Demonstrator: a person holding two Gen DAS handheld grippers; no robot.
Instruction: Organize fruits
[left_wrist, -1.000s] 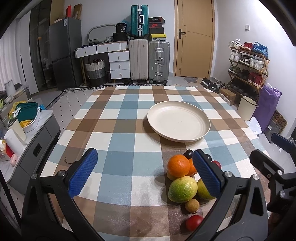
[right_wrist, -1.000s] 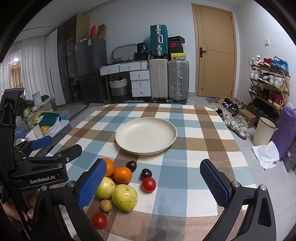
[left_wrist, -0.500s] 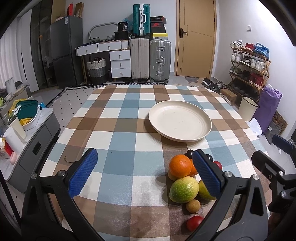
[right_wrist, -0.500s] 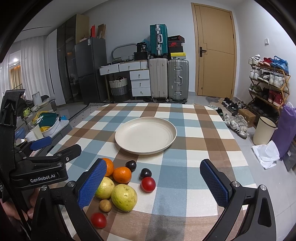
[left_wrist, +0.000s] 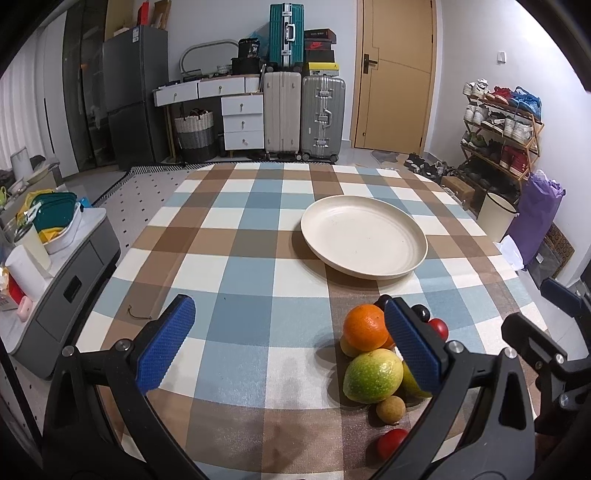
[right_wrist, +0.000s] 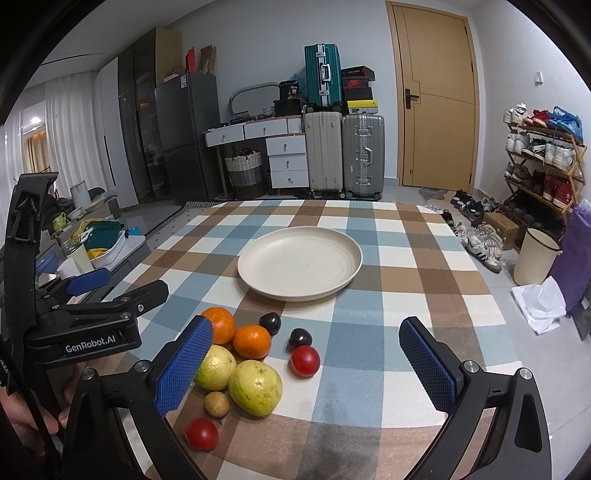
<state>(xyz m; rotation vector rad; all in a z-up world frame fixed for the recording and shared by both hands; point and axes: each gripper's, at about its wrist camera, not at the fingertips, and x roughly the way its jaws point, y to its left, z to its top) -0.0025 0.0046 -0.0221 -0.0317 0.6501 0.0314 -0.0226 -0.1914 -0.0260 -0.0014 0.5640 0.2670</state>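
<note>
A cluster of fruit lies near the front edge of the checked tablecloth: two oranges (right_wrist: 252, 341), two green-yellow guavas (right_wrist: 255, 387), two dark plums (right_wrist: 299, 337), two red tomatoes (right_wrist: 305, 361) and a small brown longan (right_wrist: 217, 404). Behind them sits an empty cream plate (right_wrist: 299, 262), also visible in the left wrist view (left_wrist: 364, 240). My left gripper (left_wrist: 291, 345) is open, left of the fruit, its right finger (left_wrist: 412, 345) overlapping the pile. My right gripper (right_wrist: 304, 369) is open above the fruit. An orange (left_wrist: 365, 326) and a guava (left_wrist: 372, 376) show in the left wrist view.
The table's left edge borders a grey cabinet (left_wrist: 62, 273) with containers. Suitcases (left_wrist: 303, 110), drawers and a fridge stand at the back wall by a door. A shoe rack (left_wrist: 502, 133), a bin (left_wrist: 496, 216) and a purple bag stand to the right.
Both grippers have barely shifted; the left wrist view has drifted slightly. The fruit and plate stay in place.
</note>
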